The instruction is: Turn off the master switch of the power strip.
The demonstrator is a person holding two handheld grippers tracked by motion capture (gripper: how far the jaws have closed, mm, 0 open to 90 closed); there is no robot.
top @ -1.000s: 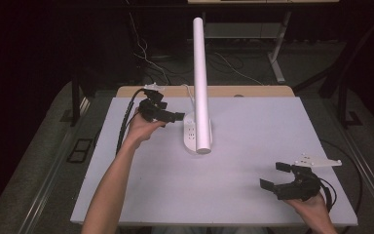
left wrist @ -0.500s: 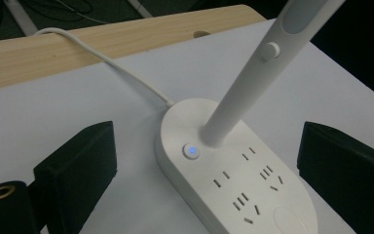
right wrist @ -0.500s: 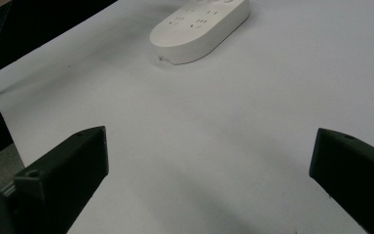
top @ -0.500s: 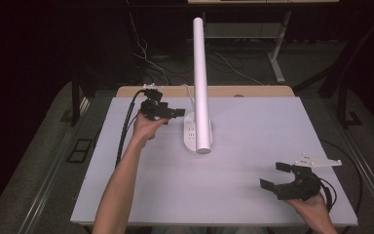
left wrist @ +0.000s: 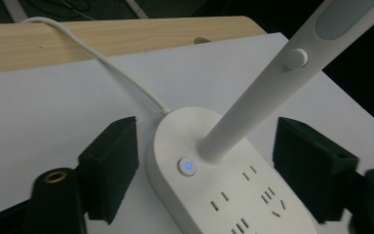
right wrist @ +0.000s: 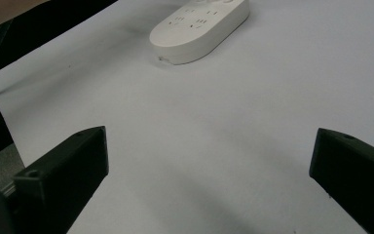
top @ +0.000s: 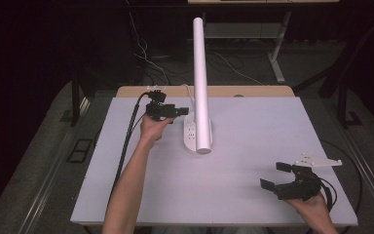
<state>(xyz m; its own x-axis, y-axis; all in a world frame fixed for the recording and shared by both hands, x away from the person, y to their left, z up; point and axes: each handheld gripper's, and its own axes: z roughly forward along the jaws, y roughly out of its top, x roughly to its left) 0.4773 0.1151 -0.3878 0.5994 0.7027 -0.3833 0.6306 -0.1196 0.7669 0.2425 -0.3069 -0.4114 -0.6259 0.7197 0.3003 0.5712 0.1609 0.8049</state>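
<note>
A white desk lamp stands mid-table on an oval power-strip base [top: 191,136] with sockets, its long white arm [top: 202,83] leaning up toward the camera. My left gripper [top: 181,113] is open just left of the base. In the left gripper view its jaws [left wrist: 204,175] straddle the base's cable end, with the blue-lit power button [left wrist: 187,166] between them, apart from both. The lamp arm [left wrist: 253,97] carries a round knob [left wrist: 294,59]. Held low at the table's front right, my right gripper [top: 274,175] is open with nothing in it [right wrist: 204,180].
A white cable [left wrist: 102,58] runs from the base over the white tabletop [top: 253,122] to the wooden strip [top: 253,91] at the back. The right gripper view looks across bare table to the base's front end [right wrist: 199,29]. Dark floor and cables lie beyond.
My left gripper has edged slightly right and up toward the lamp base. The right gripper and the lamp have stayed put.
</note>
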